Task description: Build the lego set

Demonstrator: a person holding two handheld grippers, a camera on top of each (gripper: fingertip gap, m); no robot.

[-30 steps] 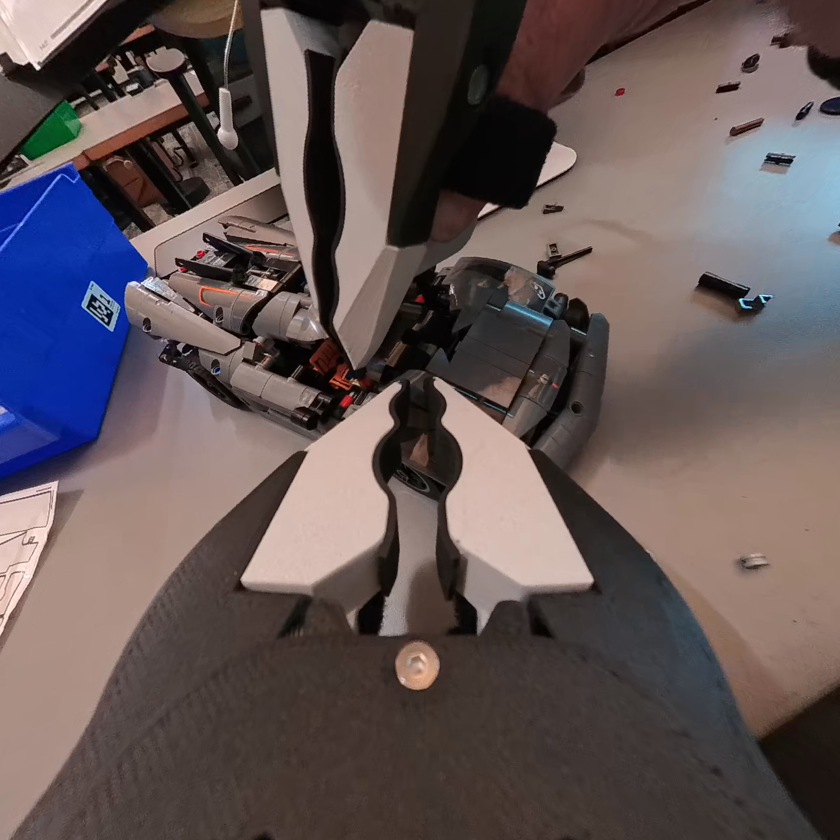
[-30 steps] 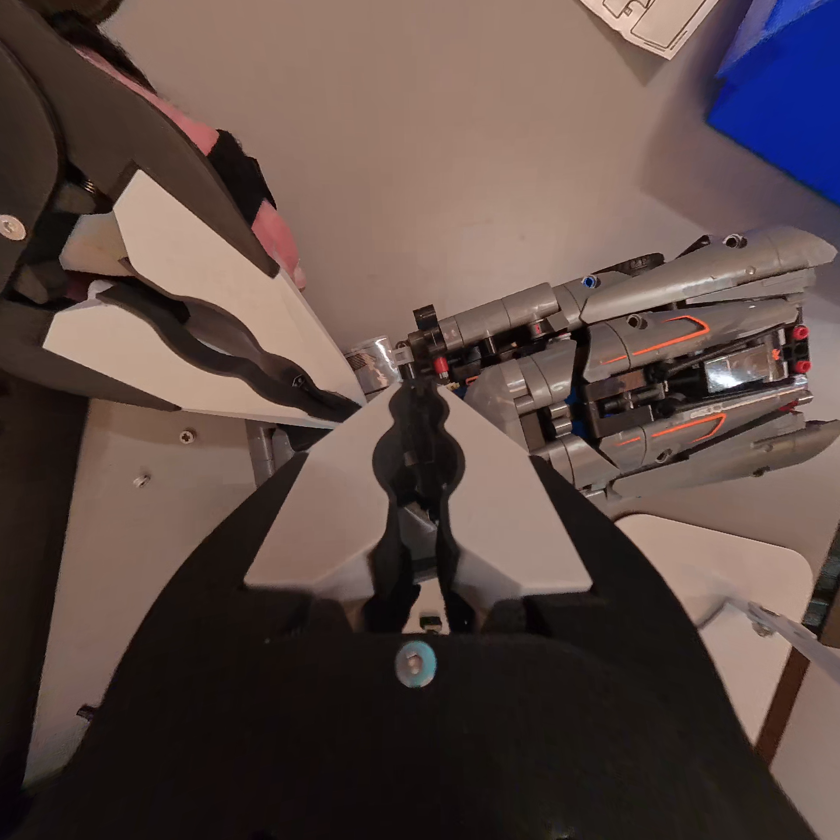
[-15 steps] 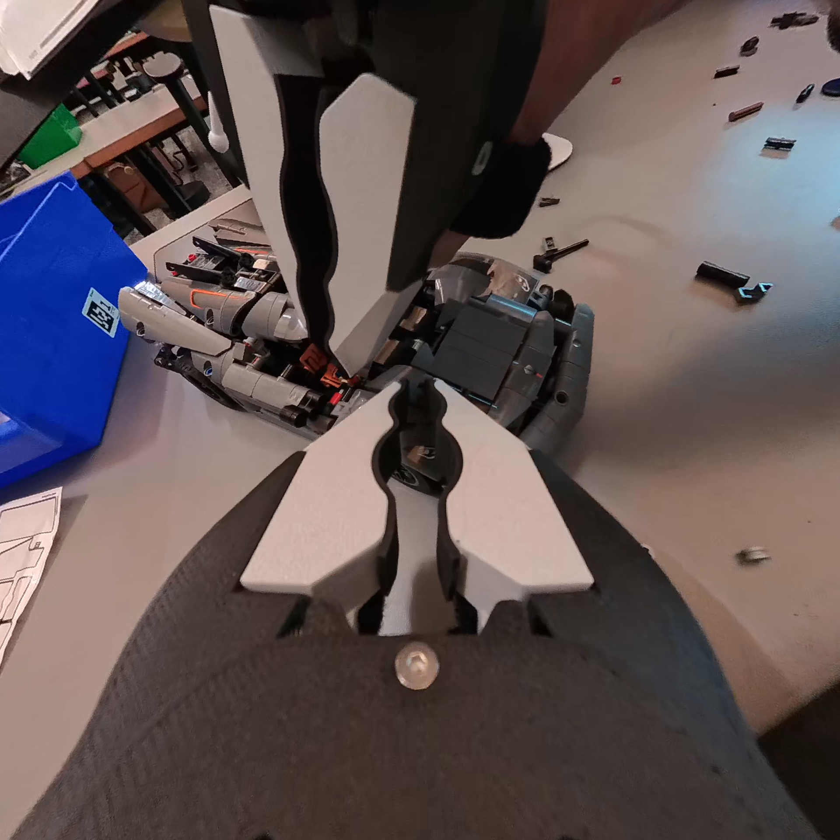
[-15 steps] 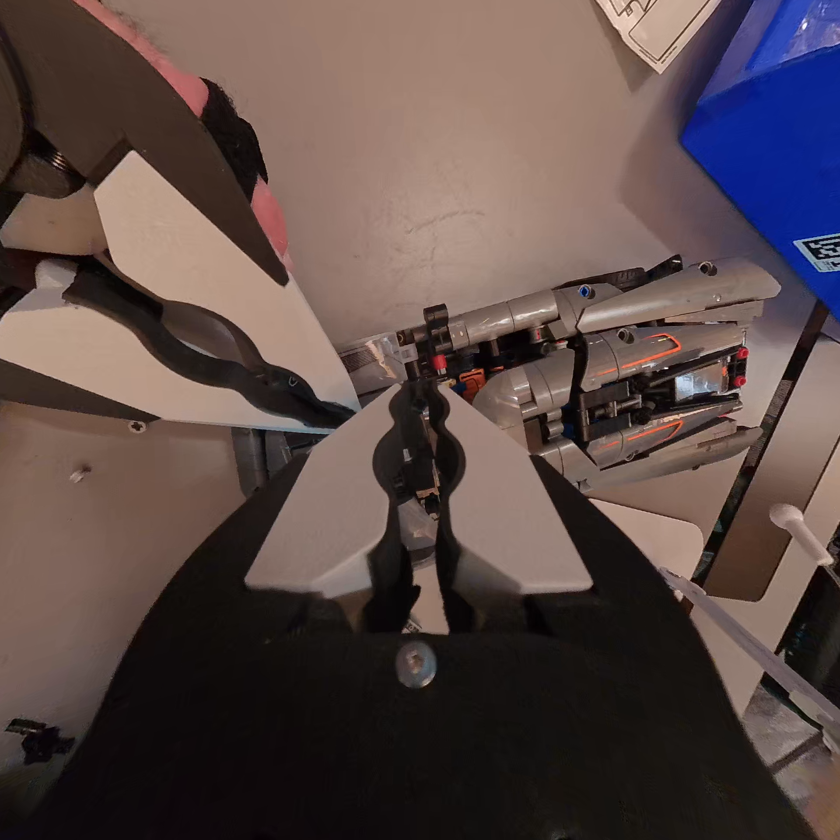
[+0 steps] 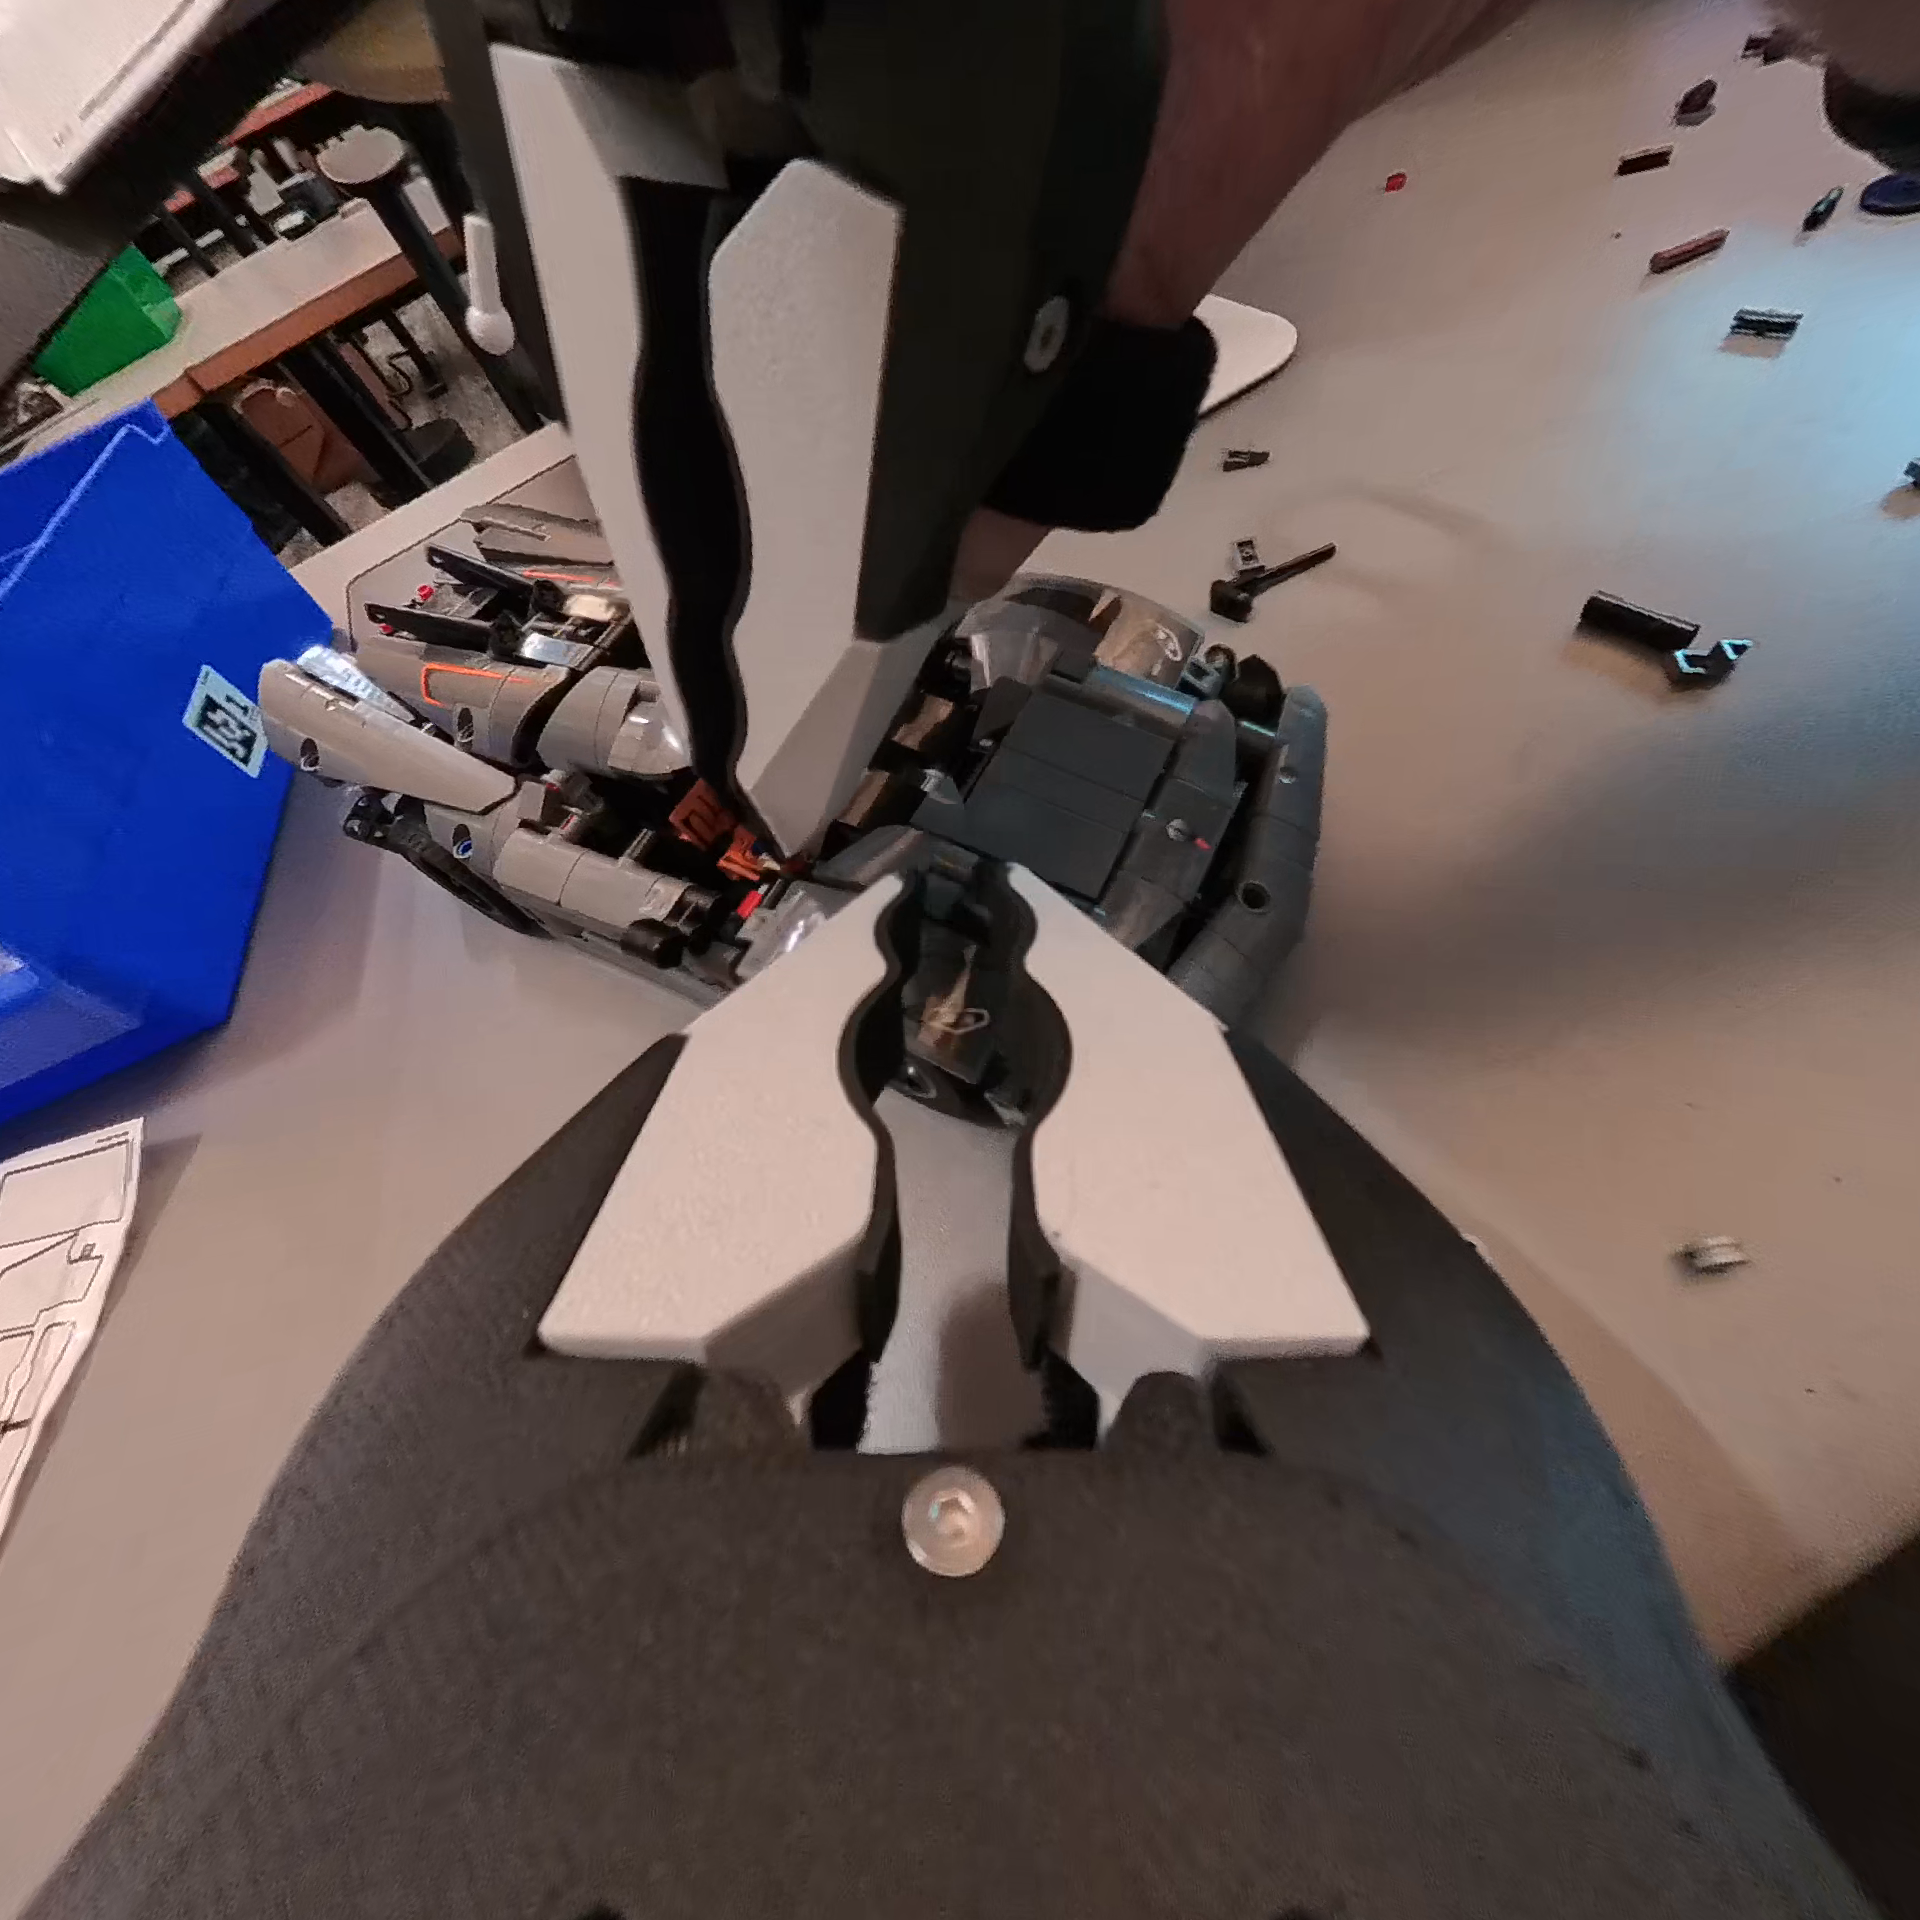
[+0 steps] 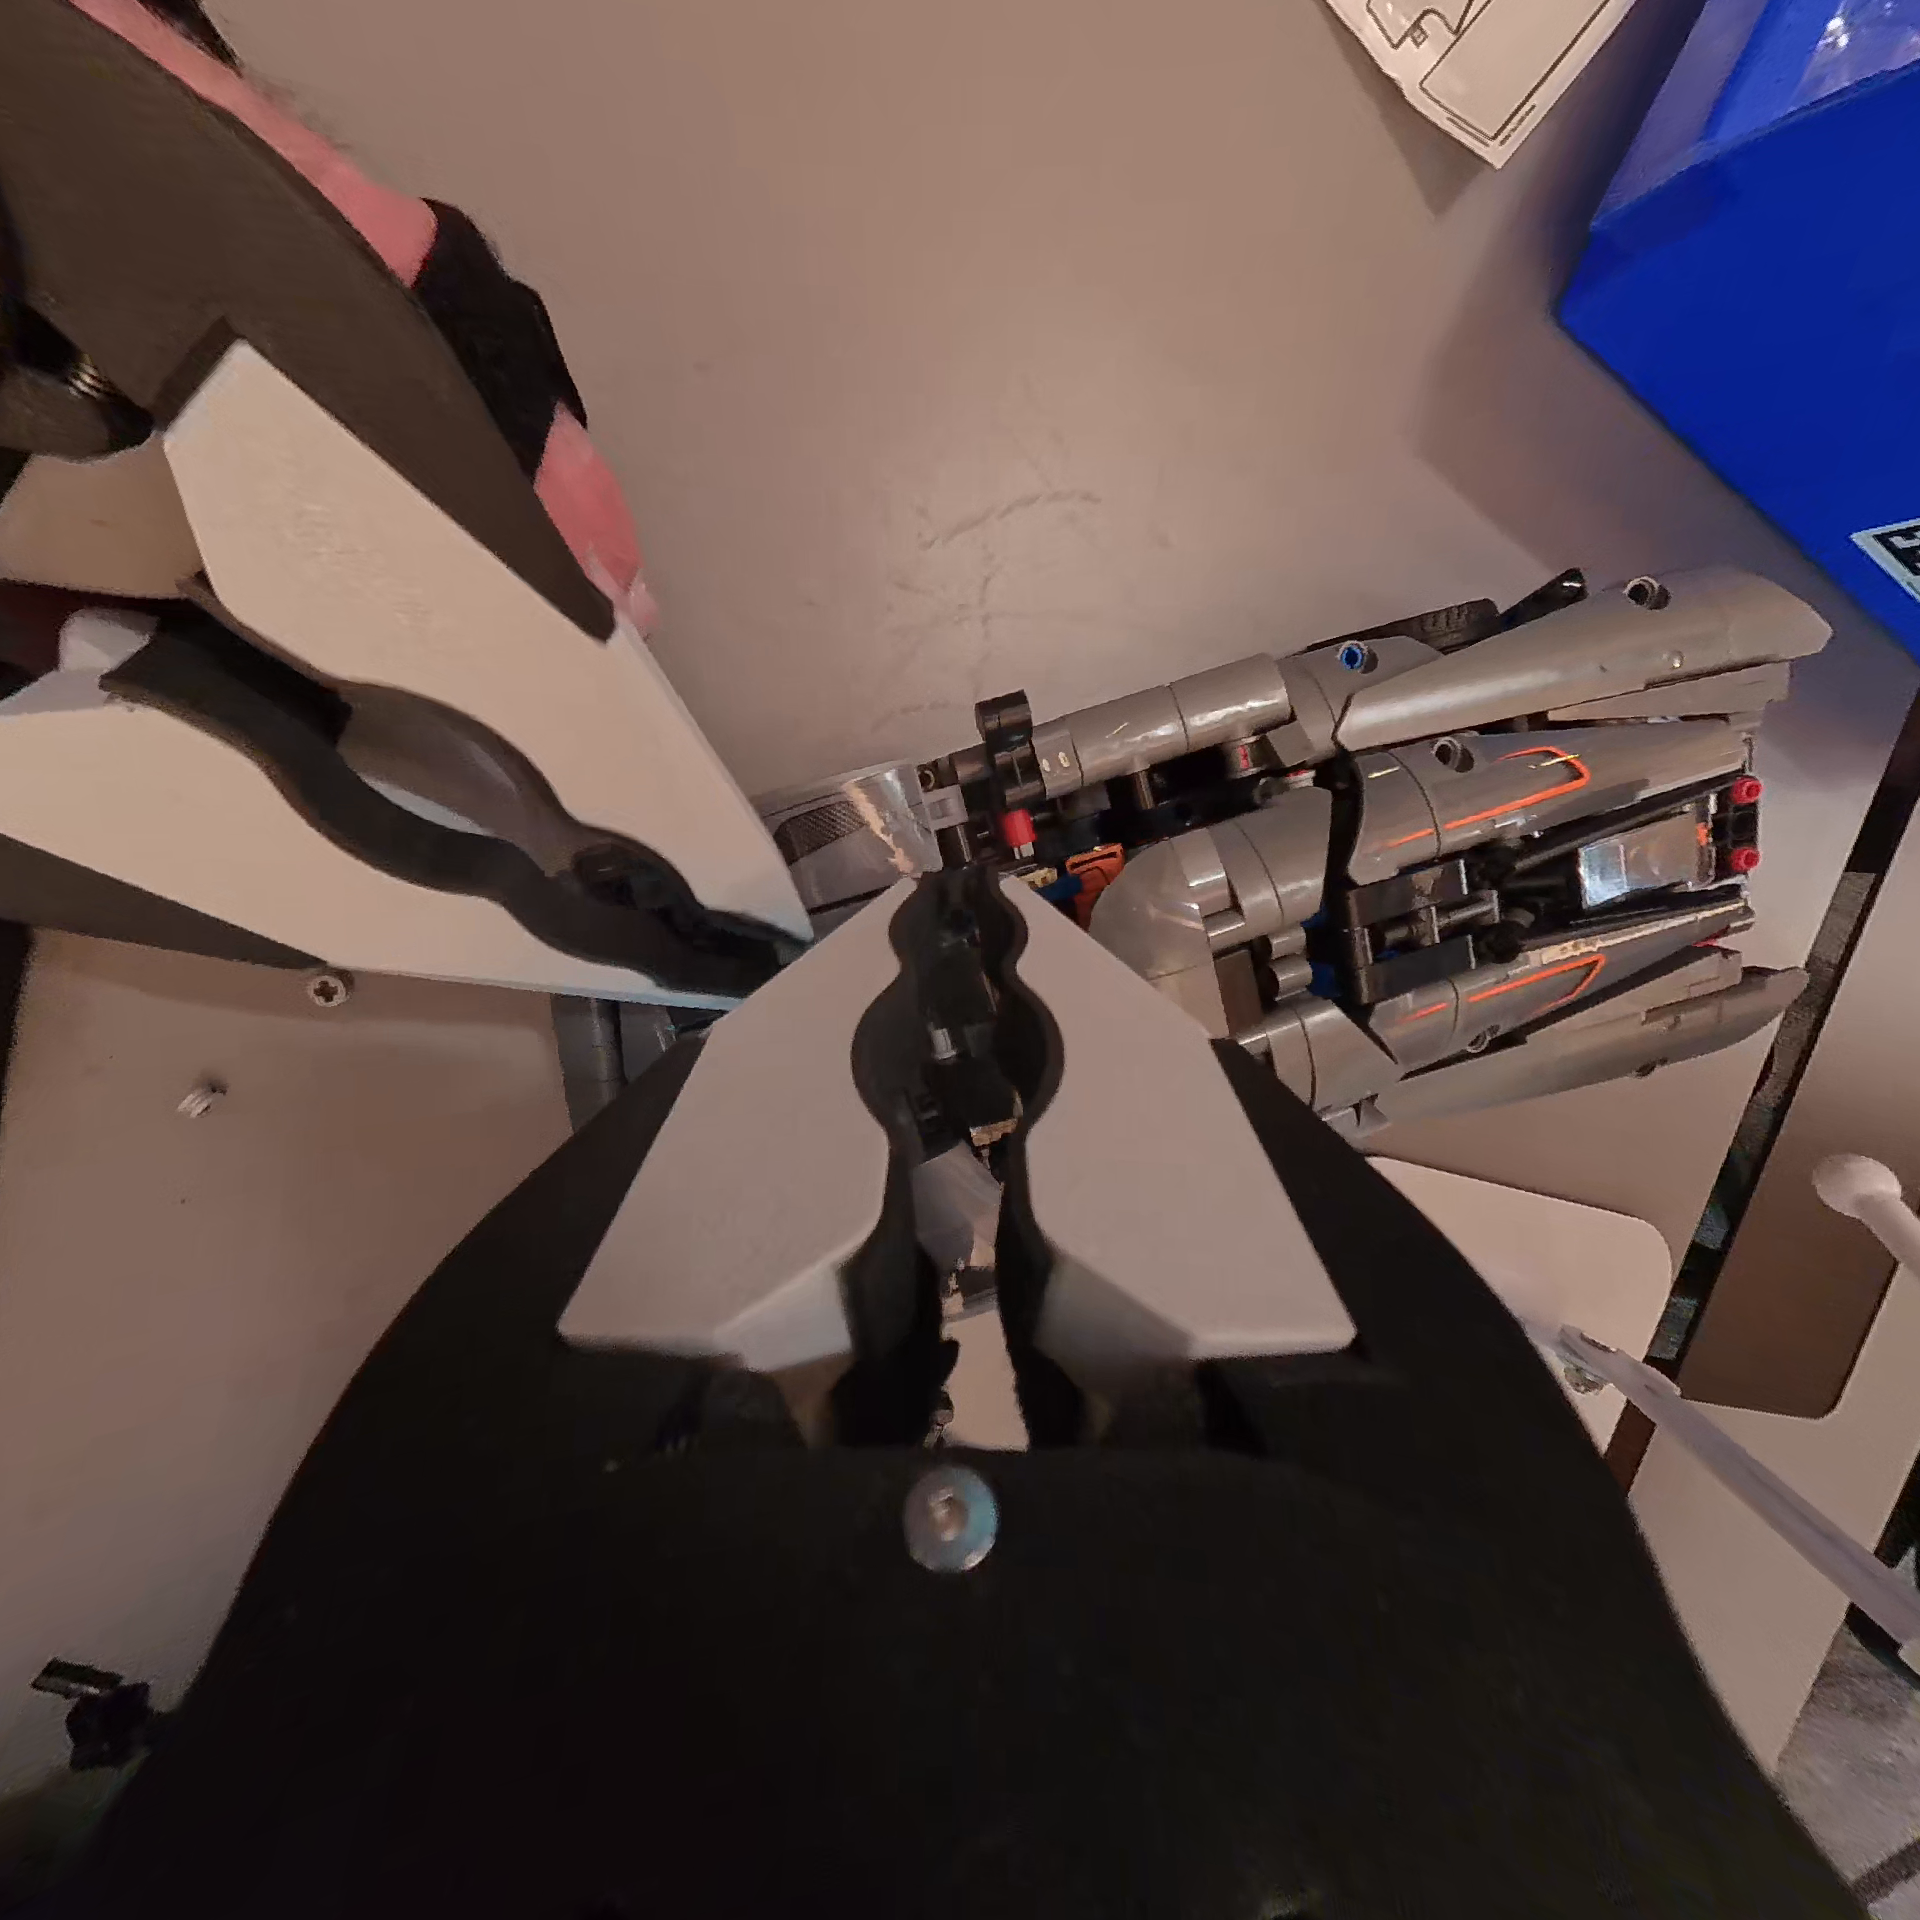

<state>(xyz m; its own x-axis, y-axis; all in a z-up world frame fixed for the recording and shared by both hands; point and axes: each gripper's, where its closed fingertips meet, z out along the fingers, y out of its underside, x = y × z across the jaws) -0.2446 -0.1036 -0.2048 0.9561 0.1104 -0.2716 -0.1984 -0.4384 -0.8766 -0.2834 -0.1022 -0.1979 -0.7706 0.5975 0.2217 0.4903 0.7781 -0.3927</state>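
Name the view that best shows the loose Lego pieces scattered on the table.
The left wrist view: the loose pieces lie spread across the table on its right side. The right wrist view catches only a few at its left edge.

Both grippers built alike: left gripper (image 5: pixel 956 883) and right gripper (image 6: pixel 961 883) w/ pale grey wedge-shaped fingers (image 5: pixel 748 1164), black wavy-edged inner pads (image 6: pixel 925 997), mounted on a black textured printed body w/ one silver hex screw (image 5: pixel 952 1536) at centre. Black wristband (image 5: pixel 1101 426) worn on one hand, black strap (image 6: pixel 488 312) seen at the other.
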